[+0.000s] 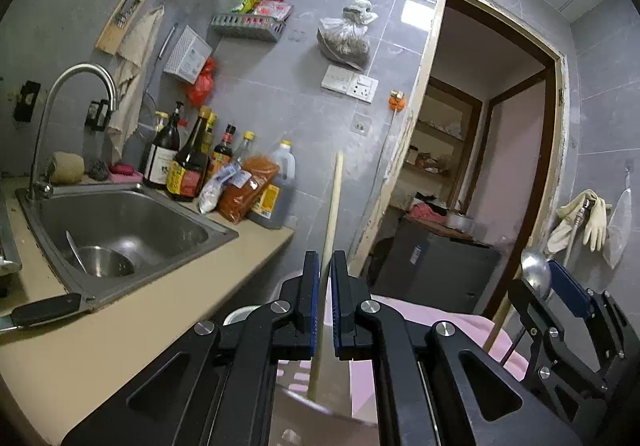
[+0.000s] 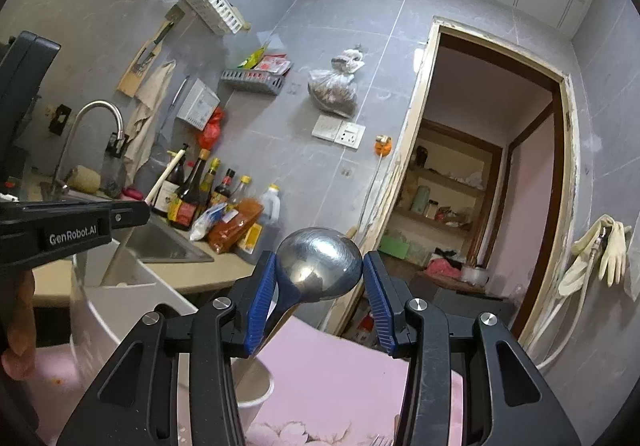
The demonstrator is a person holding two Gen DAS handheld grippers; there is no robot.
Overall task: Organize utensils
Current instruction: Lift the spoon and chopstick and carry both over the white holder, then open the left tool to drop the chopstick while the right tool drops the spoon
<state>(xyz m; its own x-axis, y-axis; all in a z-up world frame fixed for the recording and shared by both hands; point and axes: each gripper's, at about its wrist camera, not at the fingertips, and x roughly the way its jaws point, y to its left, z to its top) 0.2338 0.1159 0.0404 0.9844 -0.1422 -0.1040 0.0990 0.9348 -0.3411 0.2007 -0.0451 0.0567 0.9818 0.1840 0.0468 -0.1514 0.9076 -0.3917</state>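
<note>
Chopstick and ladle, both held upright

A pale wooden chopstick stands near-vertical, pinched at mid-length; a shiny steel ladle stands bowl-up, its handle slanting down toward a white cup.

Both fisheye views look roughly level along their own gripper fingers, close above a pink cloth, toward the grey tiled wall and the doorway. Both take in the sink, the counter and the bottles; each view catches the other gripper at its edge.
</note>
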